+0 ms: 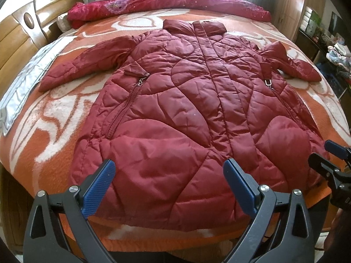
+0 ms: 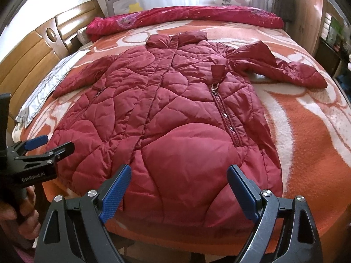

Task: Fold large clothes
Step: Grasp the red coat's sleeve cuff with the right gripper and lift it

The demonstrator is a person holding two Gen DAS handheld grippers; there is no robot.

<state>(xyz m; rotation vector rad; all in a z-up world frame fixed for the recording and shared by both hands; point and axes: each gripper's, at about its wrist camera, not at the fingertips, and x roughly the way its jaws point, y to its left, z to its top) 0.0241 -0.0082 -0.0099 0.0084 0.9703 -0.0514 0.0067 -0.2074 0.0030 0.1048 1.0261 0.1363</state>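
The left gripper, a black 2-finger clamp with blue ribbed pads, is held with its fingers spread wide apart and nothing gripped between them. The right gripper, of the same black and blue build, is likewise held wide open and empty. In the right wrist view, the left gripper is seen side-on at the left edge, its handle grasped by the person's hand.

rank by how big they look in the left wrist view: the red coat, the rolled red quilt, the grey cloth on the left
1. red coat, by far the largest, though it also lies nearest the camera.
2. rolled red quilt and grey cloth: these look alike in area, and fisheye stretch at the edges makes ranking them unsure.
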